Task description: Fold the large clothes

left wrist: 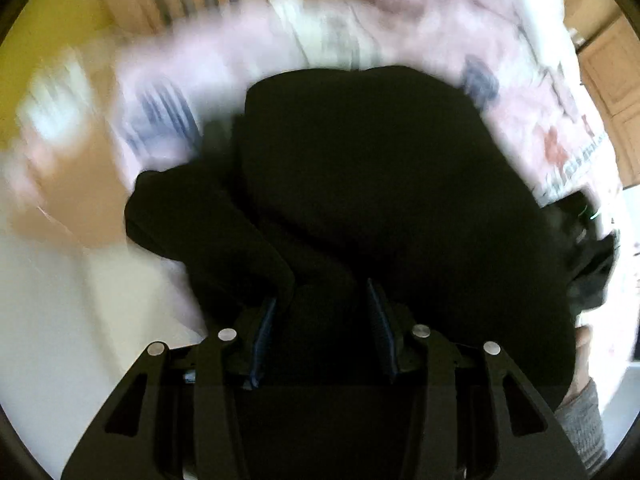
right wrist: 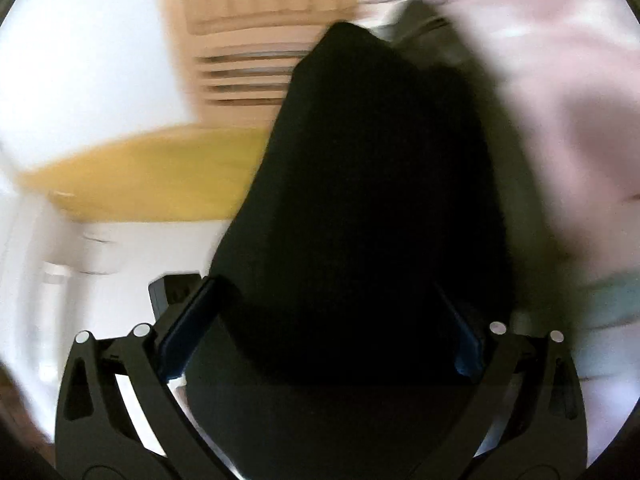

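Your left tongs [left wrist: 322, 300] and right tongs [right wrist: 324, 320] both stand apart, the black garment [left wrist: 360, 180] bunched between each pair.

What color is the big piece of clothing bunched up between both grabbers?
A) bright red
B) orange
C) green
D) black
D: the garment filling the space between the left gripper fingers is black, and the same black cloth sits between the right gripper fingers, in front of the blurred pink bedding.
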The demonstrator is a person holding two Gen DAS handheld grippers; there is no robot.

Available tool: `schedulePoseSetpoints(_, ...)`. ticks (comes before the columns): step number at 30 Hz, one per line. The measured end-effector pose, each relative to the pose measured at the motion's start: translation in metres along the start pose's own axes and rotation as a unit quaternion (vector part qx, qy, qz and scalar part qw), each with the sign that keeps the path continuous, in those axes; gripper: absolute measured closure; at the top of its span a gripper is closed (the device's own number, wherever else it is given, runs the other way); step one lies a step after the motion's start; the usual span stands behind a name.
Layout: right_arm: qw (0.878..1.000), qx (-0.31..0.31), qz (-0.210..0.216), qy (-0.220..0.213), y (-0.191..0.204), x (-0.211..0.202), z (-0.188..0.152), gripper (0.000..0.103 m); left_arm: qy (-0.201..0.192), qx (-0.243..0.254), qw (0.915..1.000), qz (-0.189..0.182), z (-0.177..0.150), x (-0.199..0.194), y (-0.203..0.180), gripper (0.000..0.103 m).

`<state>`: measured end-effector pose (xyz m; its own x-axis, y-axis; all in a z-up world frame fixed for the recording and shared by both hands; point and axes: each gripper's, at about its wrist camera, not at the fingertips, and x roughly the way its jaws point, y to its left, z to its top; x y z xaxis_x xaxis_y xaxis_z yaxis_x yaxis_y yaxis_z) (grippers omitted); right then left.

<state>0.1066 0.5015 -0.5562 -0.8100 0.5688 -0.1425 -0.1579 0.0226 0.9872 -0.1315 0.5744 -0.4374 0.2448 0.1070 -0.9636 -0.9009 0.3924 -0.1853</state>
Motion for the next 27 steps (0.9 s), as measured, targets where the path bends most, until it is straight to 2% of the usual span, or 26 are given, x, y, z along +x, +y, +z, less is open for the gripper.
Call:
schedulePoseSetpoints(1,1.0,-0.024,-0.002,0.002,0.004,-0.01,-0.004,0.006,-0.045,0.009,0.9988,-0.018,-0.017,0.005,-0.009,0.063)
schedulePoseSetpoints(2,1.0,-0.03,-0.009,-0.001,0.006,-0.02,-0.006,0.006,-0.071,0.012,0.9972,-0.024,-0.023,0.001,-0.012,0.064)
schedulePoseSetpoints(4,0.999,-0.025,-0.025,-0.018,0.007,-0.044,-0.008,0.006,-0.117,-0.014,0.9915,-0.055,-0.028,-0.014,-0.009,0.062)
schedulePoseSetpoints(6,0.995,-0.054,-0.066,-0.045,0.02,-0.071,-0.014,0.006,-0.134,-0.014,0.9884,-0.071,-0.026,-0.025,-0.012,0.061)
schedulePoseSetpoints(8,0.989,-0.095,-0.088,-0.068,0.047,-0.098,-0.022,0.006,-0.14,0.007,0.9879,-0.067,-0.023,-0.025,-0.028,0.061)
schedulePoseSetpoints(9,0.986,-0.108,-0.103,-0.072,0.057,-0.099,-0.029,0.006,-0.14,0.011,0.988,-0.064,-0.023,-0.022,-0.034,0.06)
schedulePoseSetpoints(10,0.98,-0.124,-0.137,-0.074,0.061,-0.109,-0.02,0.006,-0.14,0.014,0.9879,-0.064,-0.023,-0.016,-0.038,0.059)
schedulePoseSetpoints(11,0.967,-0.142,-0.2,-0.066,0.077,-0.11,-0.024,0.006,-0.142,0.012,0.9875,-0.067,-0.022,-0.011,-0.039,0.057)
schedulePoseSetpoints(13,0.941,-0.173,-0.288,-0.043,0.096,-0.082,-0.021,0.006,-0.146,-0.007,0.9869,-0.069,-0.025,-0.008,-0.035,0.055)
schedulePoseSetpoints(14,0.931,-0.183,-0.315,-0.029,0.1,-0.076,-0.019,0.006,-0.152,-0.014,0.9861,-0.065,-0.031,-0.007,-0.031,0.054)
schedulePoseSetpoints(15,0.924,-0.188,-0.333,-0.005,0.094,-0.051,-0.017,0.006,-0.156,-0.019,0.9857,-0.062,-0.032,-0.002,-0.026,0.053)
schedulePoseSetpoints(18,0.937,-0.175,-0.301,0.037,0.083,-0.039,-0.041,0.006,-0.169,-0.041,0.984,-0.04,-0.05,-0.004,-0.013,0.053)
schedulePoseSetpoints(19,0.934,-0.19,-0.3,0.045,0.091,-0.03,-0.042,0.006,-0.173,-0.044,0.9836,-0.024,-0.057,-0.005,-0.009,0.053)
schedulePoseSetpoints(20,0.928,-0.208,-0.305,0.053,0.099,-0.027,-0.045,0.006,-0.175,-0.048,0.9832,-0.013,-0.068,-0.006,-0.002,0.053)
schedulePoseSetpoints(22,0.908,-0.255,-0.321,0.089,0.115,0.0,-0.061,0.006,-0.164,-0.068,0.9839,-0.024,-0.082,-0.002,0.018,0.053)
schedulePoseSetpoints(25,0.894,-0.255,-0.337,0.15,0.106,0.037,-0.076,0.006,-0.143,-0.1,0.9844,-0.02,-0.09,0.015,0.042,0.038)
schedulePoseSetpoints(27,0.871,-0.281,-0.371,0.158,0.115,0.053,-0.084,0.006,-0.132,-0.114,0.9846,-0.014,-0.091,0.032,0.058,0.029)
